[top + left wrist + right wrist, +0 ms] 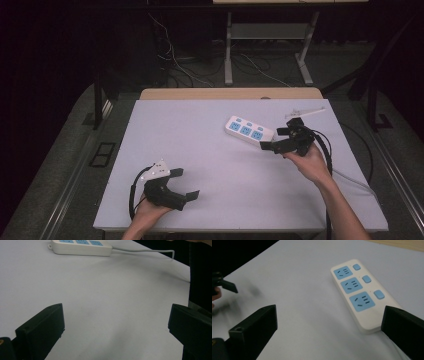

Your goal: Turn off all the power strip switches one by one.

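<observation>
The power strip (358,293) looks rigid, light, smooth plastic; best grip is across its narrow sides. Right gripper (281,138) & left gripper (184,183) both wide open, holding nothing.

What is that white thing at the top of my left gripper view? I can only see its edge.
Observer: It's a power strip. The right gripper view shows three blue sockets in a row, each with a small blue button beside it.
Operator: Where's my other gripper?
Observer: In the high view, the right gripper is at the strip's cable end, open, not closed on anything.
Operator: Is anything else on the table?
Observer: Yes, a thin white piece lies near the far right corner of the table, beyond the strip. It's too small to tell what it is.
</observation>
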The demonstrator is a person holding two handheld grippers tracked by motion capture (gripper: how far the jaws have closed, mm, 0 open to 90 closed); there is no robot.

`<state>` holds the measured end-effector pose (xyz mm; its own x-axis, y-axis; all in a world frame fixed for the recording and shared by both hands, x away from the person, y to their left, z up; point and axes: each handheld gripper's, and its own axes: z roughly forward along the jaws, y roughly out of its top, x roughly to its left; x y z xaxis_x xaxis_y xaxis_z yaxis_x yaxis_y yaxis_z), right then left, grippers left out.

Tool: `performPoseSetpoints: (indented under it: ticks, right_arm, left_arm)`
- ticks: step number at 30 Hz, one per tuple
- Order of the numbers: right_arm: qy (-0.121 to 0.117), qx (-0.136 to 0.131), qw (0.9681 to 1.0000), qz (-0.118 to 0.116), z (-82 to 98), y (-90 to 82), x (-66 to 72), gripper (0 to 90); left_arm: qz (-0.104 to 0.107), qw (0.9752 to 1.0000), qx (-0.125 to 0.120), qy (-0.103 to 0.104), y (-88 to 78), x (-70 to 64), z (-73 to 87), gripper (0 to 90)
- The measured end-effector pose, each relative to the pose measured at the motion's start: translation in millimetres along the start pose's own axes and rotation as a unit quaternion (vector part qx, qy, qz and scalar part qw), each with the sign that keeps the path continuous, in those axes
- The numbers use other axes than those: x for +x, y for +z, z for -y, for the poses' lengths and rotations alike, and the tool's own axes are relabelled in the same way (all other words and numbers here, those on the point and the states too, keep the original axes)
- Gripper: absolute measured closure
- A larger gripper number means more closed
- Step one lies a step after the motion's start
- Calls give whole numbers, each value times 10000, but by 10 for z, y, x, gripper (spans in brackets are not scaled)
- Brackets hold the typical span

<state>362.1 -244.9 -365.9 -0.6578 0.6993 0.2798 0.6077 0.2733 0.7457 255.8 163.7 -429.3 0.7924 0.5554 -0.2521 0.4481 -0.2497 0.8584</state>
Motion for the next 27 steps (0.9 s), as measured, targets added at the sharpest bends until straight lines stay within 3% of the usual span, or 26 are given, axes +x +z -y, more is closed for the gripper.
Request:
performPoseSetpoints:
  ticks: [8,13,27]
  right_arm:
    - [210,-238,9995,-44,426,-328,37,4]
    - [214,-419,9989,8,650,-479,60,5]
    - [158,-406,9990,135,1142,-565,171,5]
  left_arm:
    - [-35,10000,2,-28,-5,10,4,0]
    - [-67,10000,-30,-64,-23,26,6,0]
    - [-96,9999,-57,-96,-36,25,13,0]
